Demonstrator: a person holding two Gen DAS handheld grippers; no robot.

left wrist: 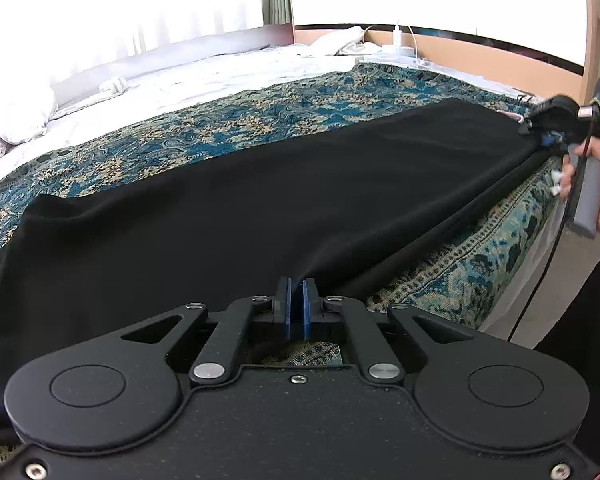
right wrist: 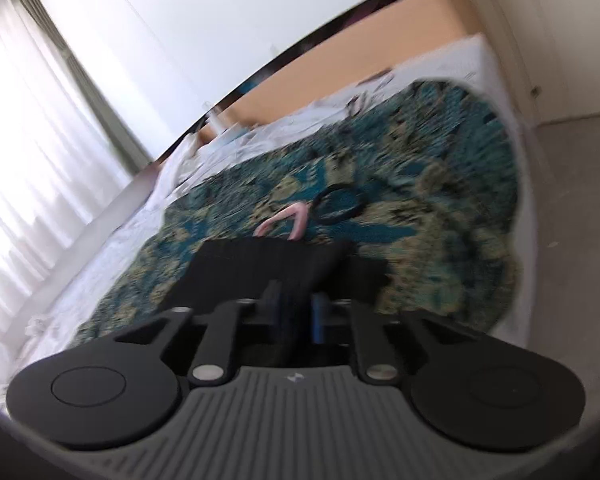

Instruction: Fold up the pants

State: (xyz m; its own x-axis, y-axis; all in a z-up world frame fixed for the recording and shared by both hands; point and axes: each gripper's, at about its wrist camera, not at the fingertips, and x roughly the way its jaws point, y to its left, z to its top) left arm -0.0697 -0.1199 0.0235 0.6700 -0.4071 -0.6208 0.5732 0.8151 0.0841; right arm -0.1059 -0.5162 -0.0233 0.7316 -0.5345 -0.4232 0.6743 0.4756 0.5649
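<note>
Left gripper (left wrist: pixel 296 304) pinched on the pants (left wrist: pixel 260 208) hem at bed's edge; right gripper (right wrist: pixel 298 312) around other end, grip unclear.

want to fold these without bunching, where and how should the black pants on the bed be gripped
Grip the black fabric pants at their two ends along the near edge, coming in low from the bedside. They lie stretched lengthwise there, so the left tongs and right tongs can pinch thin edges.

The left gripper (left wrist: pixel 296 300) jaws are clamped on the near edge of the black pants (left wrist: pixel 260 208), spread across a patterned bedspread (left wrist: pixel 228 116). The right gripper (left wrist: pixel 540 122) meets the far end.
</note>
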